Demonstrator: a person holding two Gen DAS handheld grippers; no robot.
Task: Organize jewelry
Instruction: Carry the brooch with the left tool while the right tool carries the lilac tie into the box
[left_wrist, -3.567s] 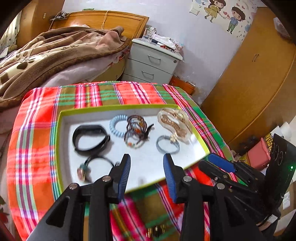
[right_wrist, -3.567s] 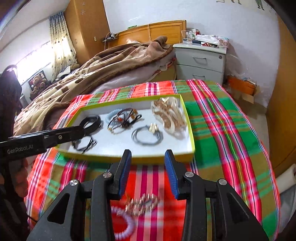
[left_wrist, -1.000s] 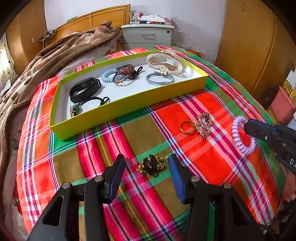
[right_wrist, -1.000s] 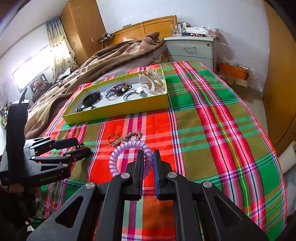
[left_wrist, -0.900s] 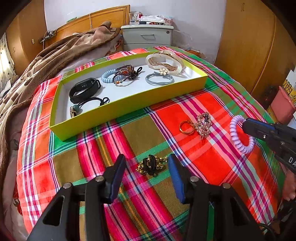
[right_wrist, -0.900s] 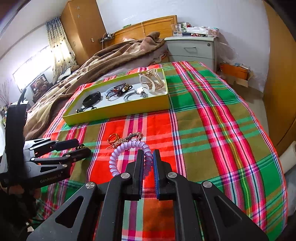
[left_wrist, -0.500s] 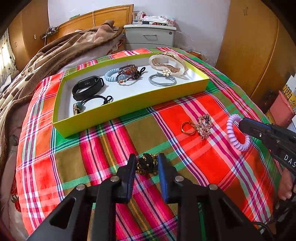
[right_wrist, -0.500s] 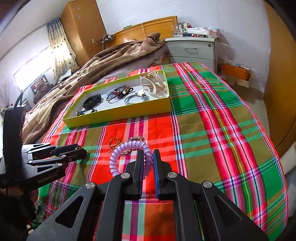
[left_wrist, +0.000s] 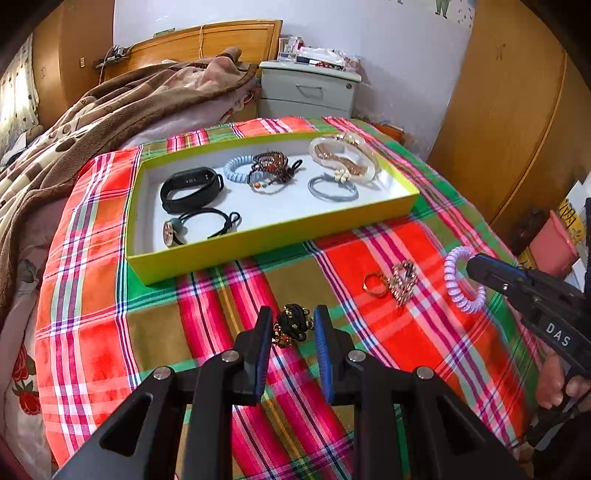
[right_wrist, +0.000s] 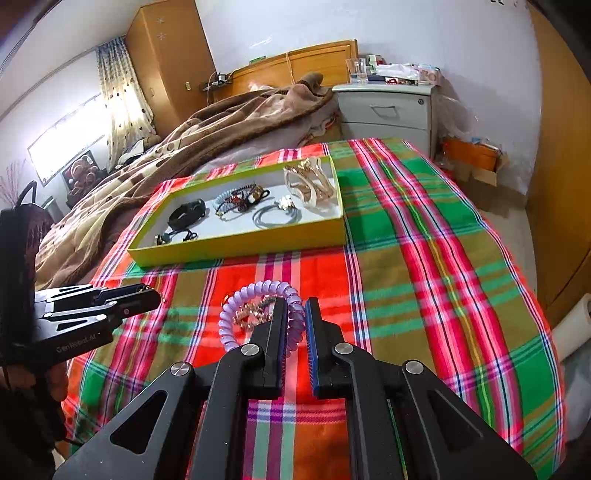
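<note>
Gripping a black-and-gold hair tie (left_wrist: 291, 325), the left hand-held gripper (left_wrist: 291, 326) fills the near edge of its view, its blue-padded fingers clamped on the tie from both sides just above the plaid-covered surface (left_wrist: 424, 350). To its right, the right hand-held gripper (right_wrist: 294, 325) is pinched tight on one side of a lilac spiral hair tie (right_wrist: 258, 314) — the coil's loop sticks out ahead of the fingers, off the cloth.

Just beyond, between the two grippers, a gold ring (left_wrist: 373, 284) and a sparkly rhinestone piece (left_wrist: 402, 280) lie touching each other on a red square of the cloth.

Farther back sits a shallow yellow-green tray (left_wrist: 258, 243) with a white floor. It holds, from left to right, a black fitness band (left_wrist: 192, 188) with a black charm hair tie (left_wrist: 199, 227) in front of it, a pale blue spiral tie (left_wrist: 238, 171), a tangle of beaded bracelets (left_wrist: 273, 171), a grey hair elastic (left_wrist: 332, 188) and a clear hair claw (left_wrist: 343, 157).

Behind the surface lie a bed with a brown blanket (left_wrist: 110, 110) and a grey nightstand (left_wrist: 308, 92).
</note>
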